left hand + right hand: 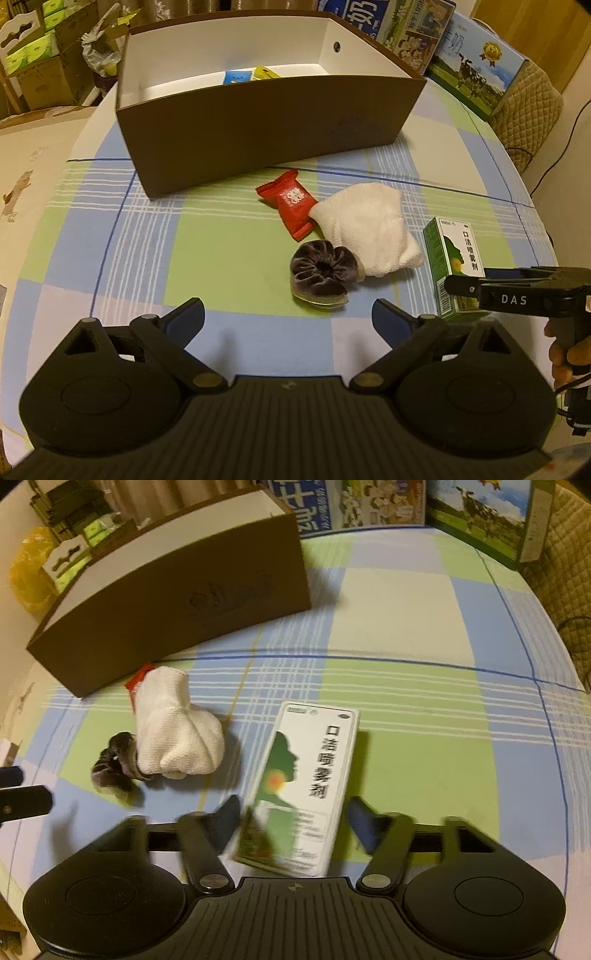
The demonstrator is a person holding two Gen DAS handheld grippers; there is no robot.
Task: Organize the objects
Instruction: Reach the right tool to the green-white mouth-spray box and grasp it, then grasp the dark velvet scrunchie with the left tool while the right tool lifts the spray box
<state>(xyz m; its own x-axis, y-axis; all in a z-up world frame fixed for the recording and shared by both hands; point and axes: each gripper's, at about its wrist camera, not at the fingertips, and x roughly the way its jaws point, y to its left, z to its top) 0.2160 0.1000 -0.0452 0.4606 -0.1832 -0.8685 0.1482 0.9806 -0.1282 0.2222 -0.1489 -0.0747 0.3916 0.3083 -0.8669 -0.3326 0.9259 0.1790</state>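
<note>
Left gripper [288, 317]: hovering low over the checked tablecloth [221, 251], jaws spread wide, nothing between them.
Right gripper [291, 818]: down at the green and white carton [314, 771], a finger on either side; the picture is smeared there, so I cannot tell whether the jaws are touching it or just bracketing it. A gap shows on the right side.
Carton: standing upright on the cloth in the left wrist view, at the right end of the loose items, with the right gripper's black arm across its lower half.
Hand [565, 354]: a person's fingers wrapped round the right gripper's handle, at the right edge of the left wrist view.
White cloth bundle [369, 229]: lying just left of the carton, near but apart from it.
Hair scrunchie [321, 269]: dark velvet, tucked against the bundle's near corner, touching it, straight ahead of the left gripper.
Red sweet packet [291, 201]: between the bundle and the brown box, its corner touching the bundle.
Brown box [258, 129]: open-topped, white inside, at the far side of the table; a blue packet [238, 76] and a yellow packet [266, 72] peek over its front wall from inside.
Milk cartons [476, 62]: stacked behind the box on the right.
</note>
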